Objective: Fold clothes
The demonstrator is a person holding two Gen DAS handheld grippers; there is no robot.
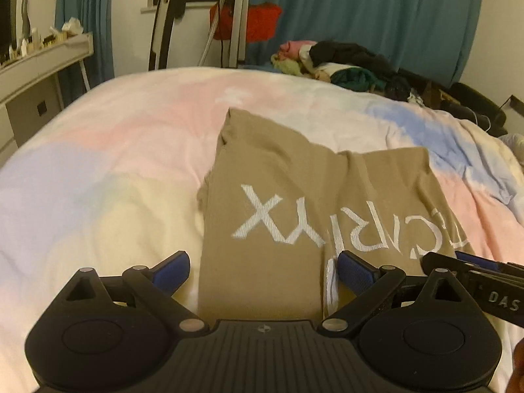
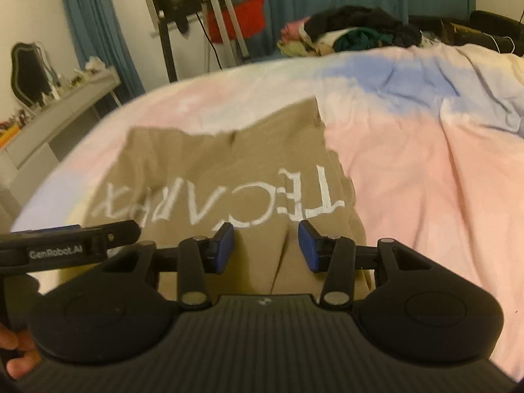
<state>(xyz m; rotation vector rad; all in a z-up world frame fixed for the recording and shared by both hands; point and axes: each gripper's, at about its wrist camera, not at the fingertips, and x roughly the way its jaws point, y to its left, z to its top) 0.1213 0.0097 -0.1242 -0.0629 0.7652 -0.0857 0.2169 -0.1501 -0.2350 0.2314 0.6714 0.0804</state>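
Grippers hung side by side over the near end of a tan T-shirt point(image 1: 278, 170) as we worked a fold on the bed. Our left gripper point(image 1: 263, 270) stood with its blue pads wide apart, the shirt's near hem lying under the gap and neither pad pressing cloth. Our right gripper point(image 2: 266, 247) was narrower but also apart, straddling a raised crease in the fabric just below the white lettering point(image 2: 229, 203); the pads looked clear of the cloth, though blur in that view kept us from being sure. Each tool showed at the edge of the other's camera, so the two were close together.

The shirt lay partly folded on a pastel tie-dye duvet point(image 1: 98, 150), its sides already turned in to a long panel, print upside down to us, one far corner sticking up higher than the other. A heap of unsorted clothes point(image 1: 344, 62) waited at the far edge of the bed, beside teal curtains point(image 1: 360, 9) and a tripod point(image 1: 235, 16).

To do this step well, we judged that both grippers should take the near hem at matching points, well apart, pinching every layer at once. The right pads should close beside the crease, not on it. Then lift level and carry the hem toward the far edge so the fold lands square.
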